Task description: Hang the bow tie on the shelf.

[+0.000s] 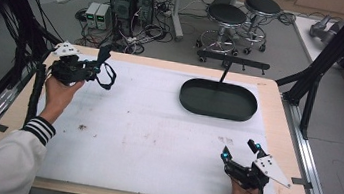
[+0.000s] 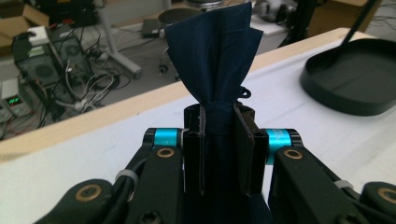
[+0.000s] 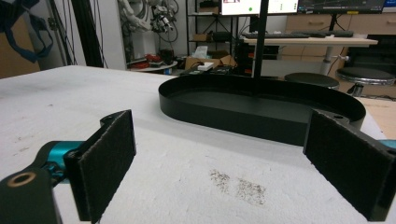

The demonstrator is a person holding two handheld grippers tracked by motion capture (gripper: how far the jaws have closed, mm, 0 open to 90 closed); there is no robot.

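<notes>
Your left gripper (image 1: 98, 63) far left of black oval tray (image 1: 218, 99), off desk (image 1: 145, 129); jaws clamped tight on dark blue cloth (image 2: 215, 60), bunched, fanning beyond tips. Your right gripper (image 1: 239, 152) near tray's right end, jaws wide apart, empty. Step likely: carrying cloth. Next: probably move it across toward tray, then release.
</notes>
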